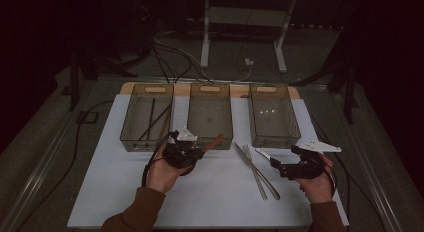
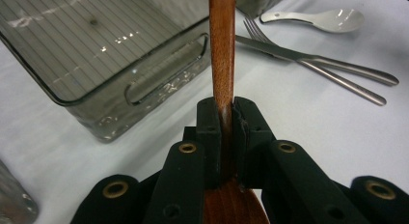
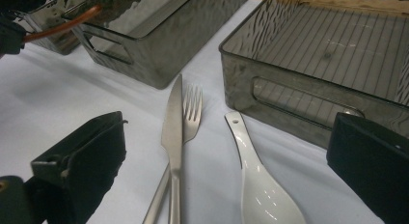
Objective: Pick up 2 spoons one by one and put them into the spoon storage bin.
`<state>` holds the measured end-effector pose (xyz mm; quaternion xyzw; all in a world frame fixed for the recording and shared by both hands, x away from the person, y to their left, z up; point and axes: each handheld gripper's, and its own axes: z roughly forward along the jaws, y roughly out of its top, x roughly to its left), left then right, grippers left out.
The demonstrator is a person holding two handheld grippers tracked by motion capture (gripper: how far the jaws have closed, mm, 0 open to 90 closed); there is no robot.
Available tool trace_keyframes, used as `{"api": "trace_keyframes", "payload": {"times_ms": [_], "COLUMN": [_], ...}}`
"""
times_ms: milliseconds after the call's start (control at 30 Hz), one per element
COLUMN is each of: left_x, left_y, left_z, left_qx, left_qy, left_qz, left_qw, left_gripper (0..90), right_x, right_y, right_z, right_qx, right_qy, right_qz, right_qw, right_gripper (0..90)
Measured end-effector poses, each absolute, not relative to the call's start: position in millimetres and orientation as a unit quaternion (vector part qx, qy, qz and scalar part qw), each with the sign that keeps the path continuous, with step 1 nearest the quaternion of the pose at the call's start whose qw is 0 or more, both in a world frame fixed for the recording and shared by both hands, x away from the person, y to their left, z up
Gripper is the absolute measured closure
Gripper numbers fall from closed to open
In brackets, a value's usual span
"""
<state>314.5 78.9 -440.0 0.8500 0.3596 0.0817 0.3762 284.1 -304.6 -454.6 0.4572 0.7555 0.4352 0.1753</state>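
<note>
the left gripper (image 2: 226,113) has its two black jaws closed on a brown wooden handle (image 2: 222,45), which goes straight up between them. on the left stands a smoky clear bin (image 2: 96,55) on the white table (image 2: 313,132). on the right lie a fork (image 2: 328,77), a knife (image 2: 308,57) and a white spoon (image 2: 323,19).

Dark room, dim light; grey floor (image 1: 45,157) w/ black cables (image 1: 165,57), white desk frame (image 1: 245,22) at back, white-topped counter (image 1: 115,192) up front.
</note>
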Motion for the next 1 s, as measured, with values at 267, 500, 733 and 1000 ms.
{"api": "trace_keyframes", "payload": {"times_ms": [267,500,733,1000], "left_x": [323,330,339,350], "left_y": [82,84,84,82], "left_z": [-432,-428,-424,-420], "left_qx": [0.841,0.835,0.829,0.825], "left_qy": [0.374,0.385,0.398,0.408], "left_qz": [0.088,0.092,0.097,0.102], "left_qw": [0.38,0.382,0.381,0.378], "left_gripper": [83.7,83.8,83.7,83.7], "right_x": [284,284,285,285], "right_y": [-305,-306,-306,-306], "right_z": [-454,-454,-454,-454], "right_qx": [0.459,0.458,0.459,0.459], "right_qy": [0.754,0.754,0.755,0.754], "right_qz": [0.437,0.437,0.435,0.436], "right_qw": [0.175,0.175,0.175,0.175], "right_gripper": [0.0,0.0,0.0,0.0]}}
